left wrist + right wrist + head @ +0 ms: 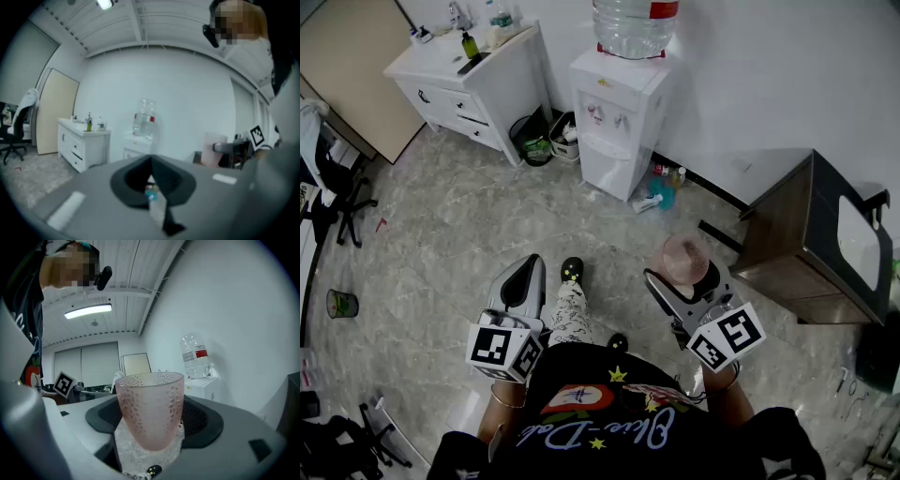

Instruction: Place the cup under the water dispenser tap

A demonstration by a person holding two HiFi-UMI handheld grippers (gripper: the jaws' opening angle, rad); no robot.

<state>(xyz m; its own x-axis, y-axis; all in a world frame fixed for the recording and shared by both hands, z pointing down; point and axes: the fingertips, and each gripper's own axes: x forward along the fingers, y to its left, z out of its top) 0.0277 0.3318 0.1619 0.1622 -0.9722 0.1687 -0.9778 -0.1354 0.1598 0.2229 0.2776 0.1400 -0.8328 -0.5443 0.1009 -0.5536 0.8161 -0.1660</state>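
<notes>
Pink cup (150, 404) sits upright, grasped by the fingers of our right gripper (686, 277), well apart from the water dispenser (619, 131); we want it carried level and set under the taps (595, 113). Our left gripper (525, 274) hangs clenched on nothing, and bottles (661, 192) by the dispenser's base edge our path.

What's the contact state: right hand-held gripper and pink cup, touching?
Touching. The right gripper view shows the pink cup upright between the right hand-held gripper's dark pads, its sides against them.
</notes>
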